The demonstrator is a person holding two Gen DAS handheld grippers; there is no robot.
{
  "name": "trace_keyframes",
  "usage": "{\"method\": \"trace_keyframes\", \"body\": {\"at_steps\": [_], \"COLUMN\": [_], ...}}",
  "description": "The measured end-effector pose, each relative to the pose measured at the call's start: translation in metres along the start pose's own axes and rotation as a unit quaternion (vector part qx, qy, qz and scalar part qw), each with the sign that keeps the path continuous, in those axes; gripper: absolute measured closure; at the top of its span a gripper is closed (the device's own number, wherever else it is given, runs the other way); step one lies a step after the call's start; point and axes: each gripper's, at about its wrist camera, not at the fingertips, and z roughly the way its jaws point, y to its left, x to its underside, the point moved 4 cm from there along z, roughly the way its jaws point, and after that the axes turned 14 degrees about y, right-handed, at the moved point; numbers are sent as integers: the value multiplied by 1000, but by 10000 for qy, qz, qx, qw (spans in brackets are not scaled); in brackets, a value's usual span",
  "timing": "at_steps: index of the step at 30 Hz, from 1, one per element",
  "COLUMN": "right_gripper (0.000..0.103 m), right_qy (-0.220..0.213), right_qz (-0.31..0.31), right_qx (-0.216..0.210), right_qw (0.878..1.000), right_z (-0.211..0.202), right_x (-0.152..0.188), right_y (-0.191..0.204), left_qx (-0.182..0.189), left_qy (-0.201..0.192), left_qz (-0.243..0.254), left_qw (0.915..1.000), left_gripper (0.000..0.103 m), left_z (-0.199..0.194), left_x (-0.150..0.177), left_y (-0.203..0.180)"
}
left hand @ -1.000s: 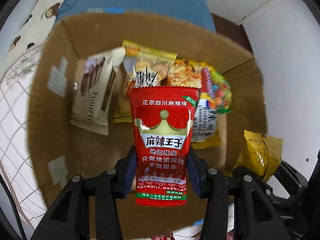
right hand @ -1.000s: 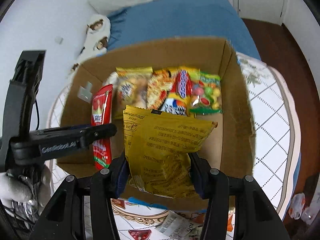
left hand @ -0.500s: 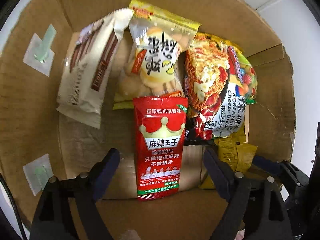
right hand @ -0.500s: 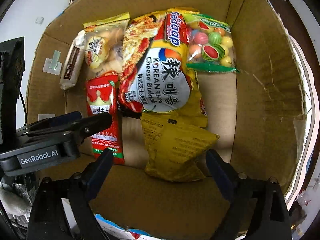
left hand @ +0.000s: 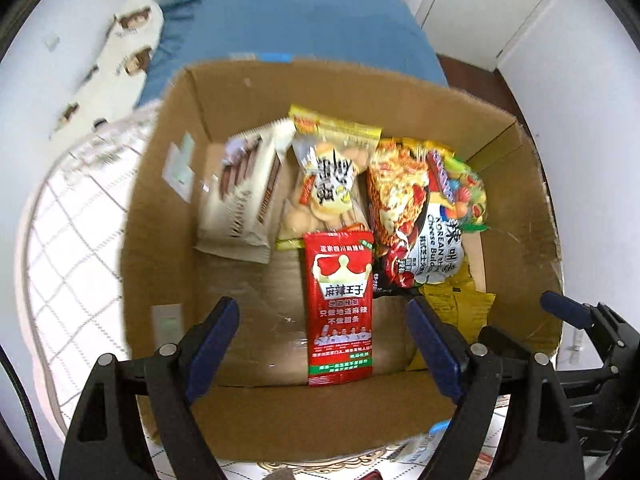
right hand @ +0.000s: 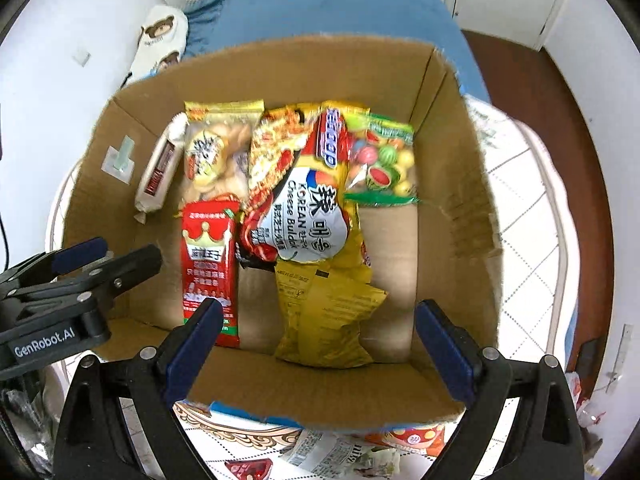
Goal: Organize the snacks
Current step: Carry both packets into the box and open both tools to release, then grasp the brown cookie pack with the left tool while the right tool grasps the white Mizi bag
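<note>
A cardboard box holds several snack packs. A red spicy-strip pack lies flat on the box floor. A yellow pack lies to its right. Behind them lie a Korean cheese noodle pack, a biscuit bag, a beige chocolate-wafer pack and a fruit-candy bag. My left gripper is open and empty above the red pack. My right gripper is open and empty above the yellow pack.
The box stands on a white tablecloth with a grid pattern. Loose wrappers lie on the cloth in front of the box. A blue cushion and a bear-print cloth lie behind. The left gripper also shows in the right wrist view.
Both grippers opened and let go: the red pack and the yellow pack now lie in the box. Both grippers then lifted back, away from the box floor.
</note>
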Motion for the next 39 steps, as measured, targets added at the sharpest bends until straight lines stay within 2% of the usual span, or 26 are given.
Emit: {"method": "trace_keyframes", "body": {"at_steps": [7,14,20,24,29,32,36,39], "right_gripper": [4,4,4,4,4,4,5,14], "right_qy": [-688,-1249,-1519,-1474,-1013,-529,141,420], "right_qz": [-107,-172,-194,-92,279,571,893,1069], "right_qx": [269,352,288,42,-299,-695,-1275,-1376], "right_qw": [9972,9914,9878,9890,9940,9945,9877,9838], "right_z": [-50,-94,-117,-118,-78,-37,28,63], "right_x": [26,49,71,93,118,134,159,172], "right_y": [0,12,18,12,-9,-21,-27,-29], "left_qx": [-152,-216,-126,-167,-390,-428,-351,-372], "left_qy": [-780,-1357,-1607,-1641,-1408,-981,-151,274], "left_qz": [73,160,111,74,-50,-165,-255,-206], "left_qw": [9968,9904,9869,9863,9893,9941,9989,9987], "left_gripper": [17,17,17,17,17,17,17,17], "left_z": [-53,-96,-116,-117,-89,-54,7,42], "left_x": [21,49,68,85,109,121,132,135], "left_y": [-1,-8,-8,-4,6,14,23,22]}}
